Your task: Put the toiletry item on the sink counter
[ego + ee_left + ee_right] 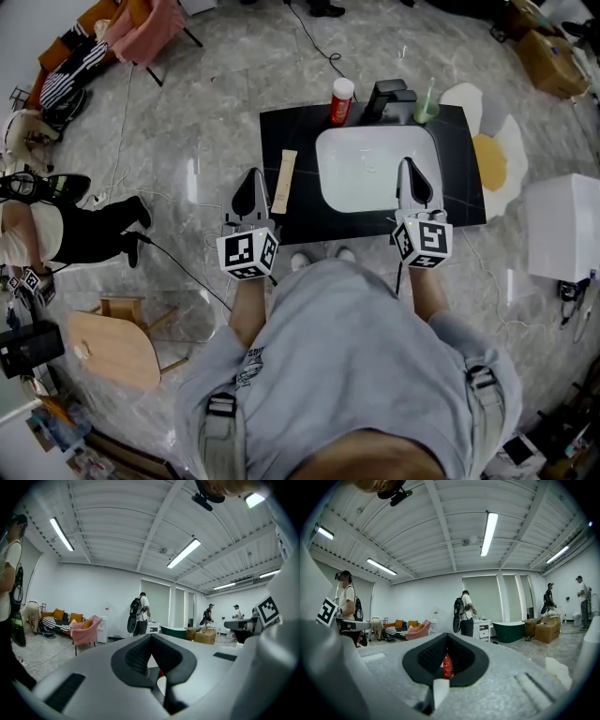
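Note:
A black sink counter (295, 131) with a white basin (375, 169) lies in front of me in the head view. A long beige toiletry tube (284, 181) lies flat on the counter left of the basin. A red bottle with a white cap (341, 100) stands at the back, and shows through the right jaws' notch (446, 666). My left gripper (251, 178) is shut and empty over the counter's front left corner, just left of the tube. My right gripper (406, 167) is shut and empty over the basin's right rim. Both point away from me.
A black faucet (389, 97) and a green cup with a toothbrush (427, 110) stand behind the basin. A flower-shaped rug (492, 155) and a white box (562, 225) lie to the right. A wooden stool (112, 347) and a person (56, 234) are to the left.

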A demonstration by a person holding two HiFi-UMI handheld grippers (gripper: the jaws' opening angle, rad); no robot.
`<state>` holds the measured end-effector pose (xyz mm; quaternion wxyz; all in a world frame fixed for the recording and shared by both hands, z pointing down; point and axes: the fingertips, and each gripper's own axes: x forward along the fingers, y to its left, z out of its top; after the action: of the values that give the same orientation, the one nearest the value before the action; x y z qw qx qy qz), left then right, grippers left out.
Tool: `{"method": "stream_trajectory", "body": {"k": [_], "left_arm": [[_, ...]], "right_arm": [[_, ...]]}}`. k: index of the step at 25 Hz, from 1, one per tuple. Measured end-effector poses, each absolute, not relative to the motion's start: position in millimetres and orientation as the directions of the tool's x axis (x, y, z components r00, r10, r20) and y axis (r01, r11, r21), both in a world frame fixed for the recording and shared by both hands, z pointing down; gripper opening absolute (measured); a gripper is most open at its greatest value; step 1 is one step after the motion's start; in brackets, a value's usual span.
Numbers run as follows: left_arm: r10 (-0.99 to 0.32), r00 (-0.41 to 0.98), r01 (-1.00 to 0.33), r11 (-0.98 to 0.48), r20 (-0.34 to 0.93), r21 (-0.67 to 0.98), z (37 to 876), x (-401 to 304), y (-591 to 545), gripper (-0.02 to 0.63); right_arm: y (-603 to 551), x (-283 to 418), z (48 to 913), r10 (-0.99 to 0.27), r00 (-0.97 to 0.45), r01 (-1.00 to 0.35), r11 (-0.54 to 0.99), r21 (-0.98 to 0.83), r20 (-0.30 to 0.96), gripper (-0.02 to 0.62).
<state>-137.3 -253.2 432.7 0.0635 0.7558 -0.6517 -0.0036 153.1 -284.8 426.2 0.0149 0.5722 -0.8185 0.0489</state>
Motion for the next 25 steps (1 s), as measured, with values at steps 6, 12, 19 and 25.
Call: {"method": "stream_trajectory", "body": {"k": [6, 12, 19, 25], "left_arm": [[-0.991, 0.13, -0.987, -0.128, 0.021, 0.094, 411, -142, -247, 0.005], [-0.992, 0.126, -0.988, -0.125, 0.001, 0.086, 403, -142, -246, 0.005], [-0.992, 0.125, -0.988, -0.124, 0.007, 0.087, 407, -141, -245, 0.005], [-0.992, 0.126, -0.988, -0.125, 0.012, 0.088, 409, -142, -243, 0.005]], "right_arm": [[-283, 153, 420, -0.936, -0.345, -0.938, 0.341, -0.066, 0.066, 0.003], [-282, 151, 417, -0.936, -0.348, -0.937, 0.344, -0.066, 0.055, 0.003], [-279, 149, 414, -0.936, -0.35, -0.936, 0.348, -0.051, 0.039, 0.003], [-278, 147, 416, -0.934, -0.353, -0.935, 0.351, -0.053, 0.05, 0.003]]}}
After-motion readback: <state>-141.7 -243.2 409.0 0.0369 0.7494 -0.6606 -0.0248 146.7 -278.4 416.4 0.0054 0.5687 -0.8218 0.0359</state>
